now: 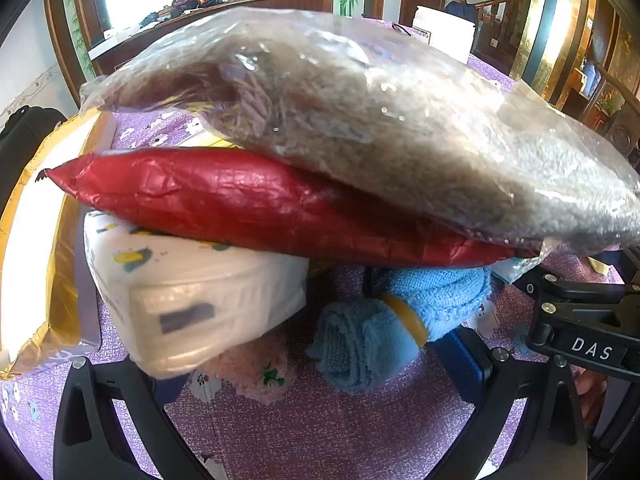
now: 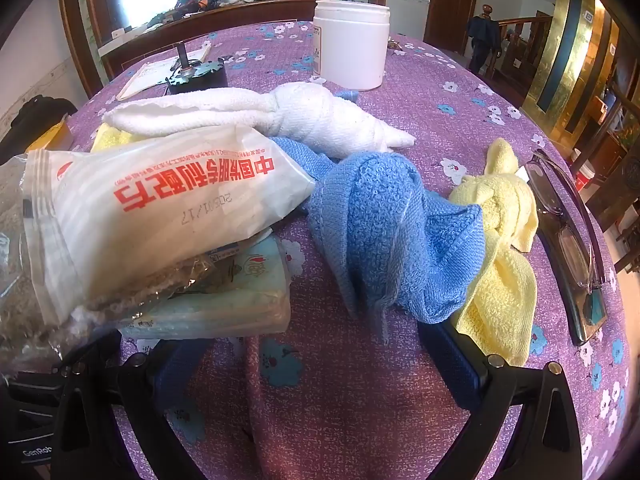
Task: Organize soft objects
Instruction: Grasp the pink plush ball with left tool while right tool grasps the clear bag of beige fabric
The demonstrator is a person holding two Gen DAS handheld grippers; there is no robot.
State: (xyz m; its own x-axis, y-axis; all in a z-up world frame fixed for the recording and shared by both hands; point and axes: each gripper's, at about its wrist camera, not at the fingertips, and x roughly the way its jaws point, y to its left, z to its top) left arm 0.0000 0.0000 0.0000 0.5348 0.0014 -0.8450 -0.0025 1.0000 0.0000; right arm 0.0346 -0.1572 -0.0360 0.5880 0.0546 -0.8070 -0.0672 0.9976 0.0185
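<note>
Left view only: red pouch [image 1: 256,204]. Right view only: glasses [image 2: 568,236]. Both hand-held grippers spread wide, empty.

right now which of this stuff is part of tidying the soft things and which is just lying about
Part of the job:
blue towel
yellow towel
white towel
clear bag of fluffy fabric
red soft packet
white printed bag
tissue pack

Just lying about:
white plastic jar
eyeglasses
small black motor part
</note>
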